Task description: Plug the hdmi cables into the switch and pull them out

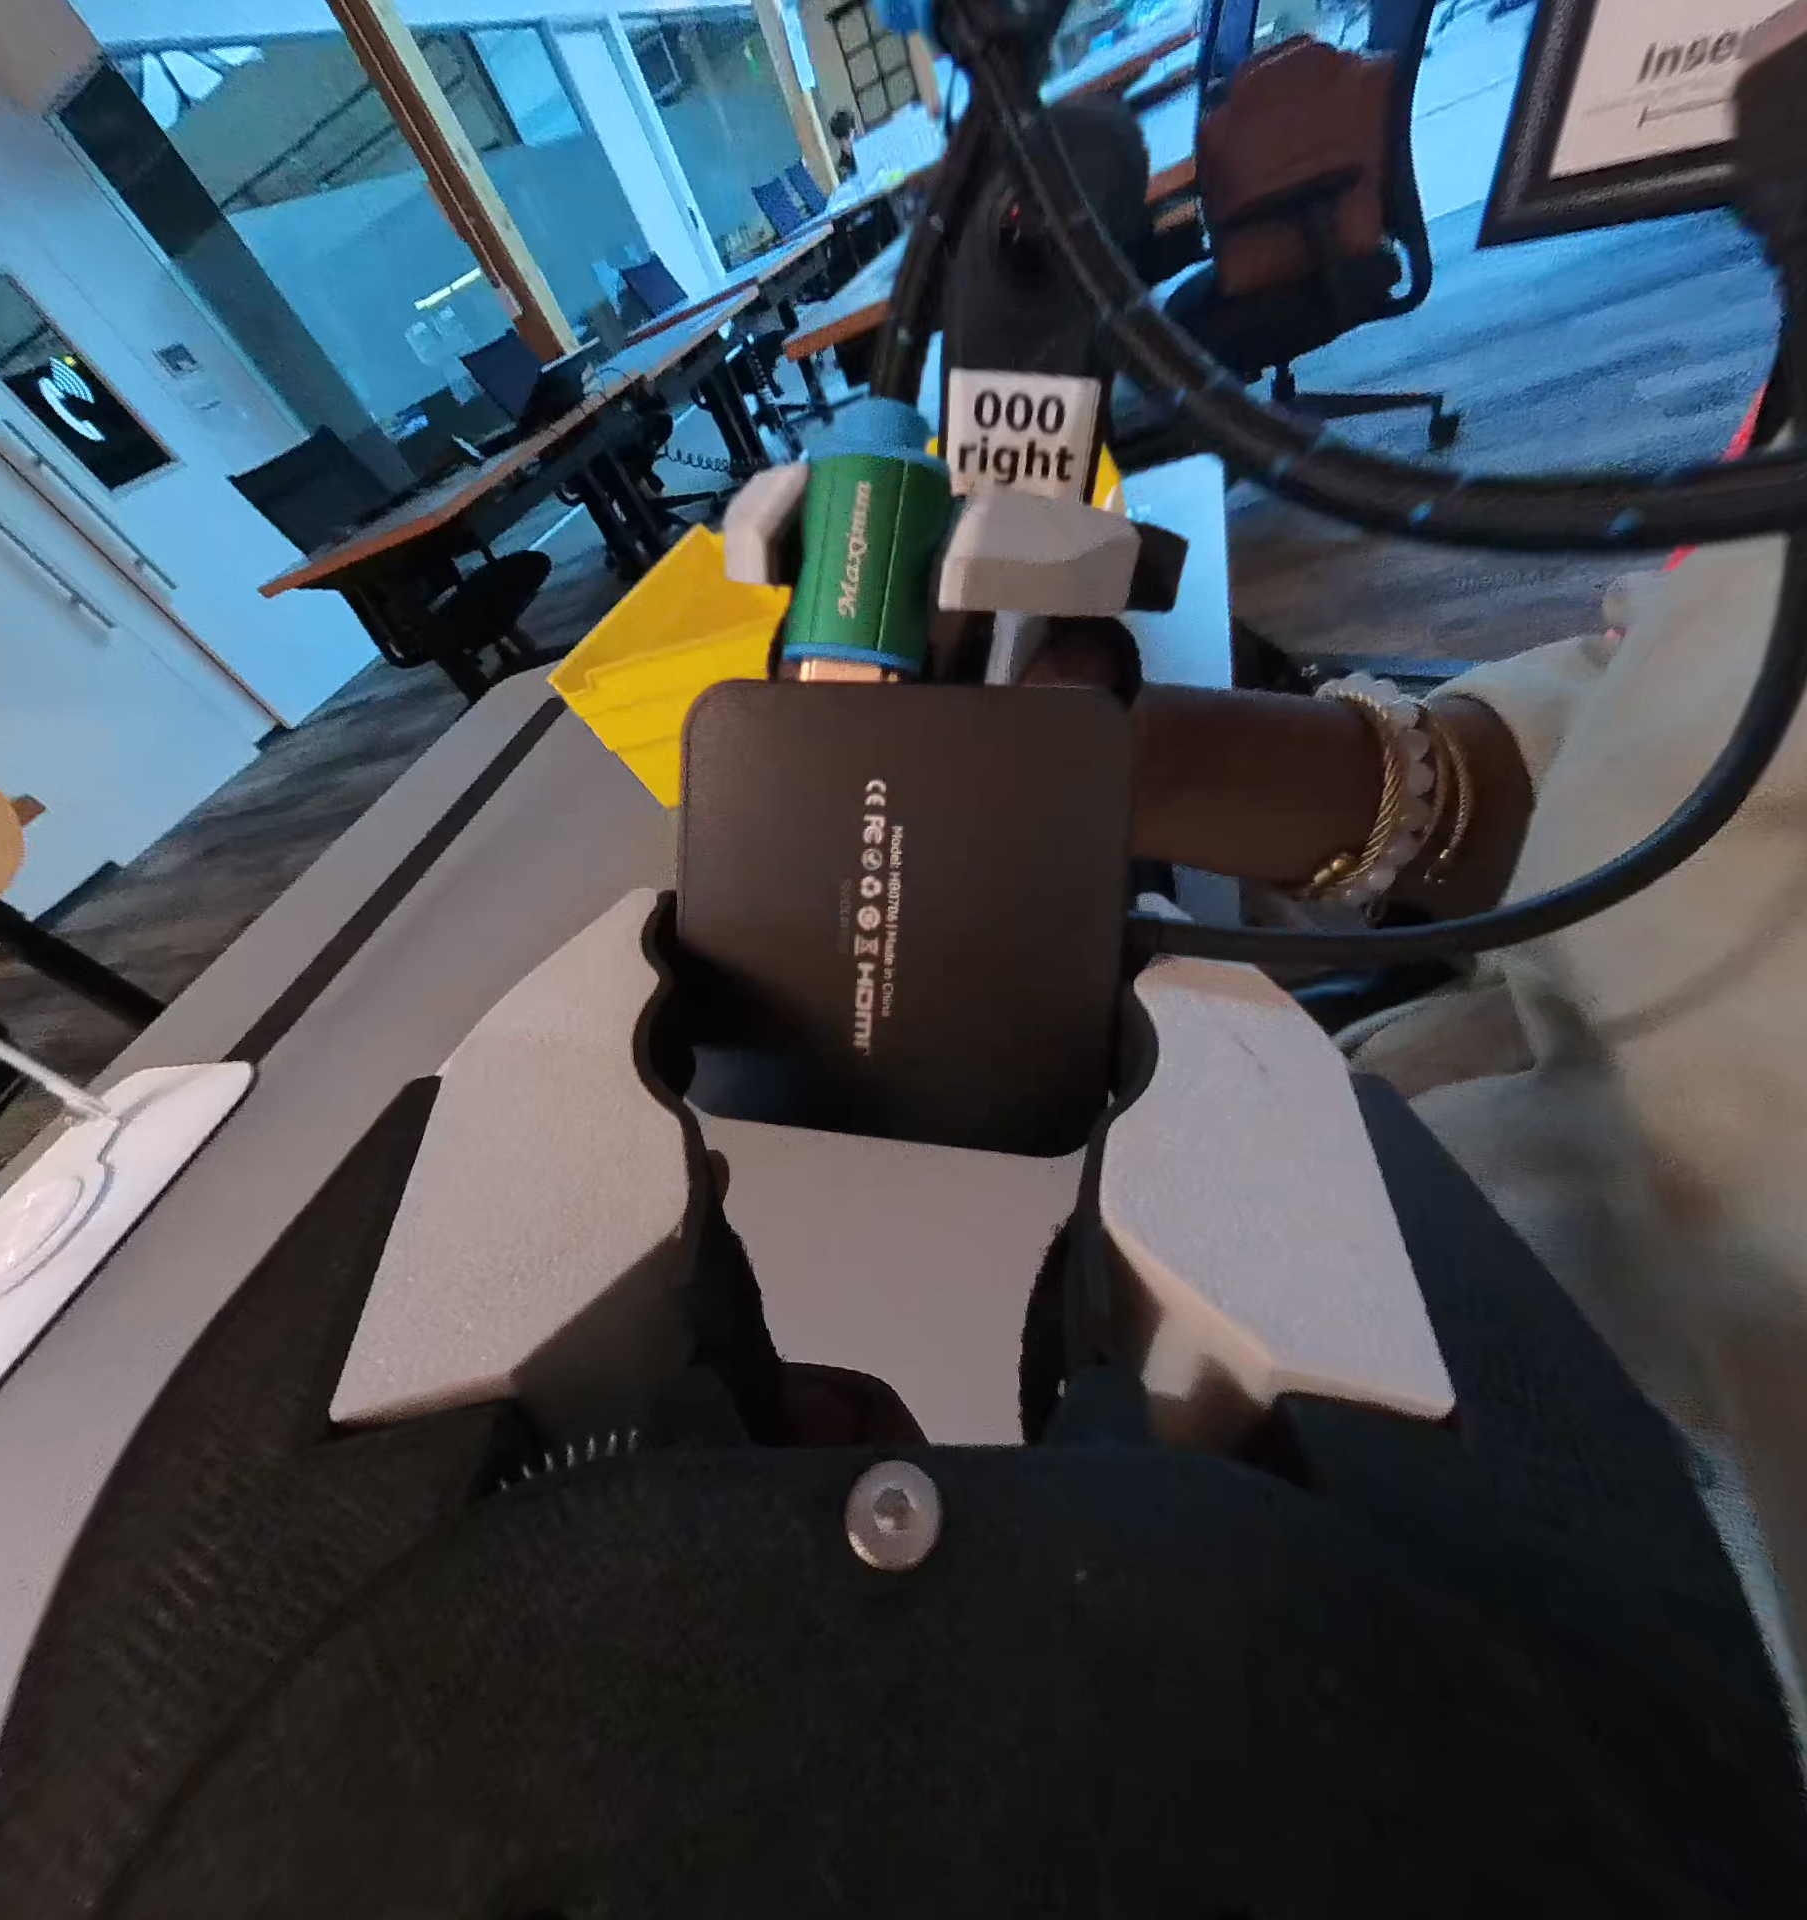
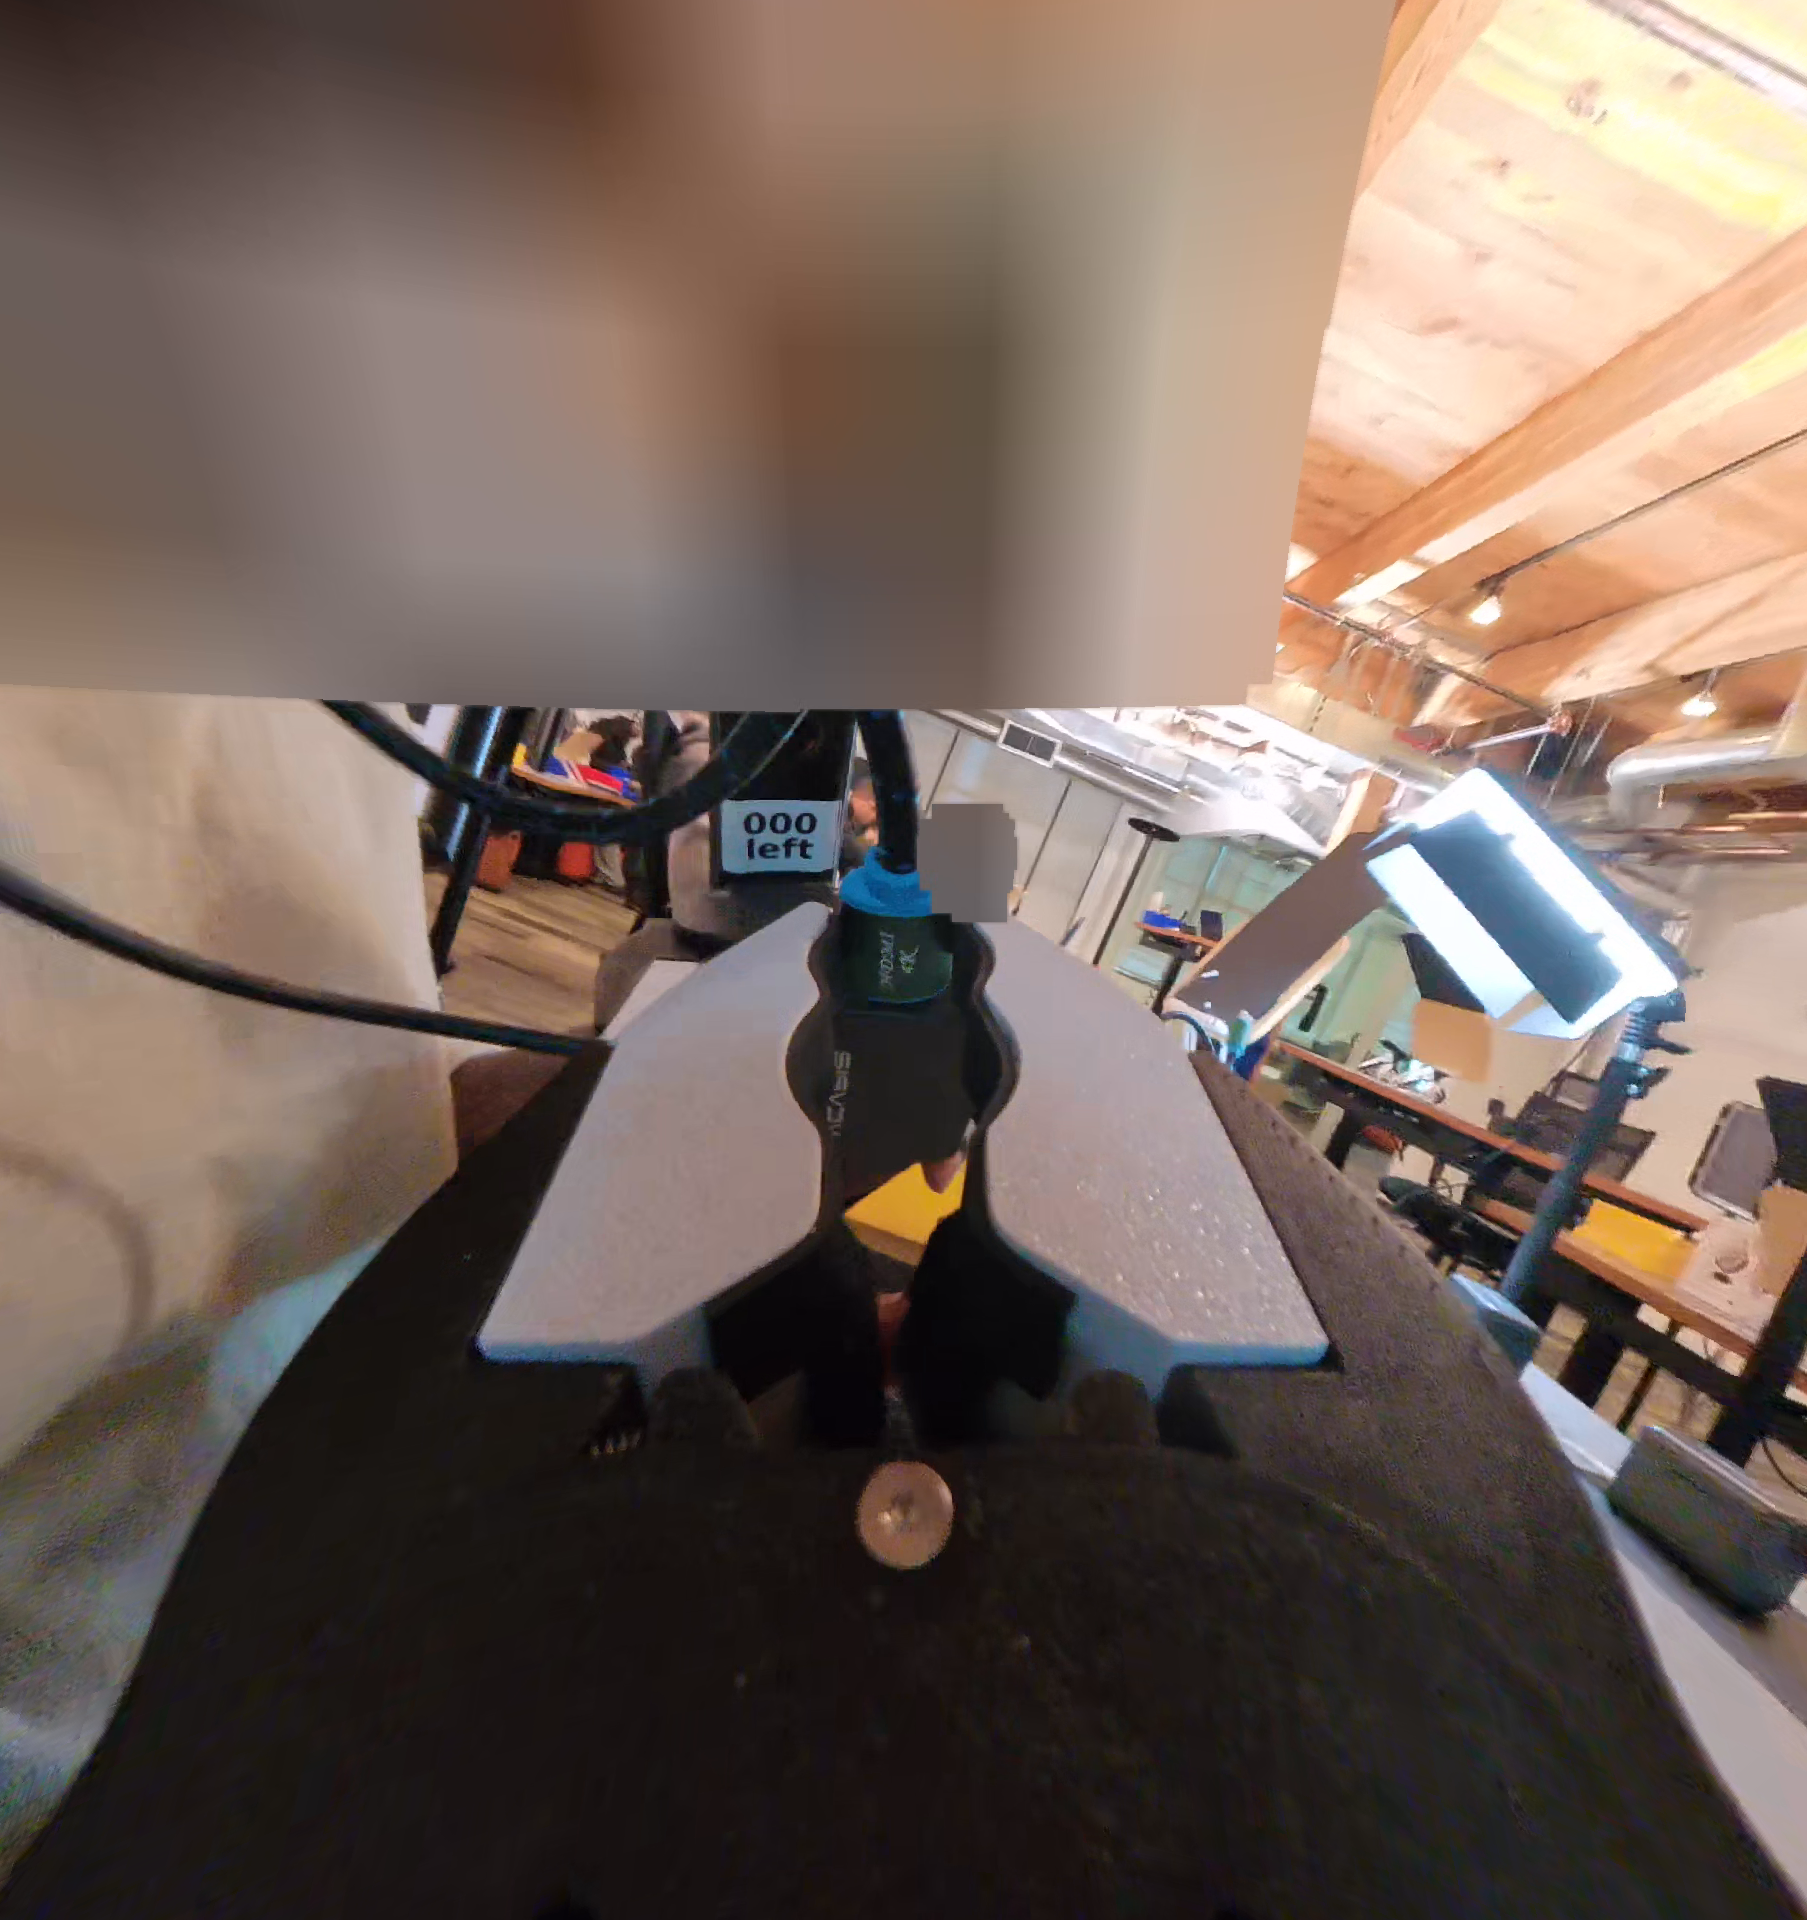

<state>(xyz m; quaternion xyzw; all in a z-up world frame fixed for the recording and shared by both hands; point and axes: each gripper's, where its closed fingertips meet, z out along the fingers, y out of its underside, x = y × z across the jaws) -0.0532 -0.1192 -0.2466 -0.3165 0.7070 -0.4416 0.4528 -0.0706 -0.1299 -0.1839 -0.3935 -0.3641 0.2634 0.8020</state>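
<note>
My left gripper (image 1: 899, 966) is shut on the near end of a flat black HDMI switch (image 1: 899, 831), held above the grey table (image 1: 255, 1091). My right gripper (image 1: 878, 540) faces it and is shut on a green HDMI plug (image 1: 863, 561) with a blue collar. The plug's metal tip meets the switch's far edge; how deep it sits I cannot tell. In the right wrist view, my right gripper (image 2: 899, 935) clamps the green plug (image 2: 894, 961), with the switch (image 2: 878, 1091) showing through the gap between the fingers. The plug's black cable (image 2: 894, 779) runs upward.
A yellow bin (image 1: 660, 665) stands on the table behind the switch. A person's forearm with bracelets (image 1: 1346, 790) reaches in from the right. Black cables (image 1: 1398, 488) loop overhead. A small grey box (image 2: 1709, 1527) lies on the table at the right. A white pad (image 1: 68, 1164) lies at the left. Tip to tip, the grippers are about 6 centimetres apart.
</note>
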